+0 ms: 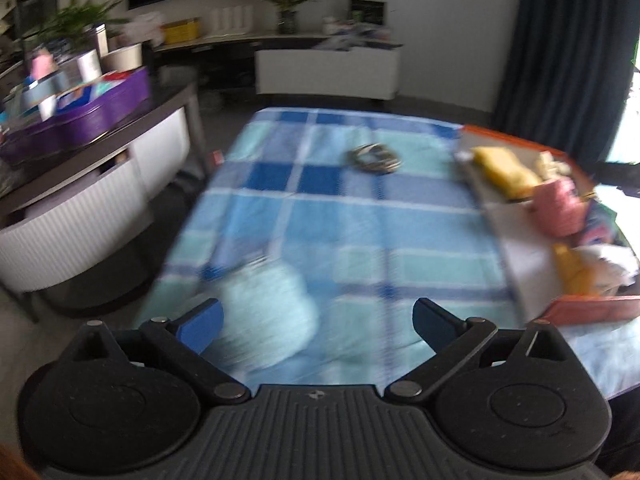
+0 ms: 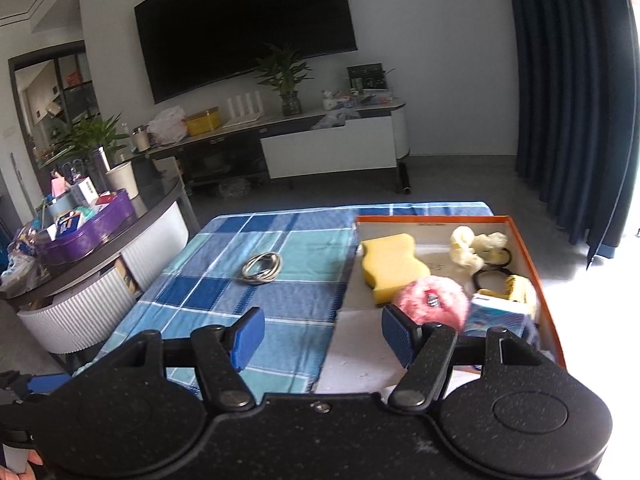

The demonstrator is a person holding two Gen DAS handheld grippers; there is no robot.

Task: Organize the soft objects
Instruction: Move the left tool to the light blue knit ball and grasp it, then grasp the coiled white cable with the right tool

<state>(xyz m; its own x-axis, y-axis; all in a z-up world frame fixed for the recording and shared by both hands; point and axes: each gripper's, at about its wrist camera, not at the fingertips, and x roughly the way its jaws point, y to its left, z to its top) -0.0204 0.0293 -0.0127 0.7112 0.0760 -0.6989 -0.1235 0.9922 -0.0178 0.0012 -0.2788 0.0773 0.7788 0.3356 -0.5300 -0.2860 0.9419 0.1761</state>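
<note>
My left wrist camera looks forward and down over the plaid cloth (image 1: 340, 220), low and near. My right wrist camera sits higher, facing likewise. Both share the coiled cable (image 2: 262, 267) and orange box (image 2: 520, 224).

**Both grippers spread wide, nothing held**

The left gripper (image 1: 316, 320), black and two-fingered with blue pads, tilts steeply downward, its fingers (image 1: 200, 326) spread as far apart as they go, with nothing pinched between the pads. Its view is smeared with blur. The right gripper (image 2: 323, 338), of the same black build with ribbed blue pads, slopes down more gently; its fingers (image 2: 250, 336) stand well apart and empty too. A fingertip of the person's hand (image 2: 34, 458) shows at the lower left edge of the right wrist view.
</note>
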